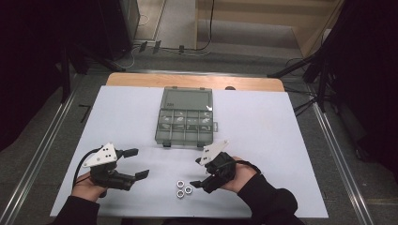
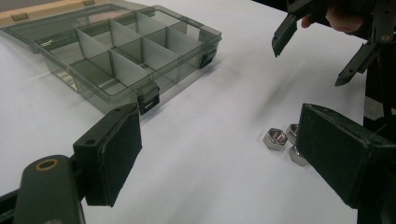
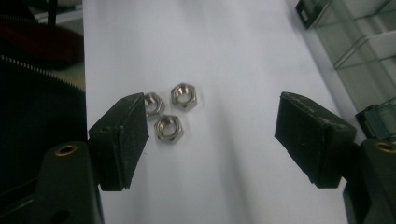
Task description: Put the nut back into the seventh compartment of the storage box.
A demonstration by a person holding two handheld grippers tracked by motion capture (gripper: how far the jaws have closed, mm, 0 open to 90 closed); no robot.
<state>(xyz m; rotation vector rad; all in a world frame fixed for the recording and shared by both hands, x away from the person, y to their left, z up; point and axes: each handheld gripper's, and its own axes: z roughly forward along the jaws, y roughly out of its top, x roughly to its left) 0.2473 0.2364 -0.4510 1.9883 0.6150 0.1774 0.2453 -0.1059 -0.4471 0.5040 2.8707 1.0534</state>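
Observation:
Three silver hex nuts lie close together on the white table near its front edge. My left gripper is open to their left, with nothing between its jaws. My right gripper is open just right of the nuts, also holding nothing. The left gripper view has the nuts beside its right jaw and the right gripper beyond them. In the right gripper view the nuts lie on the table just past its left jaw; the gripper itself is wide open.
A smoky transparent compartment box lies open at the table's middle, lid hinged away to the far side. Its dividers form several cells that look empty. A corner of the box is seen at upper right. Bare white tabletop surrounds it.

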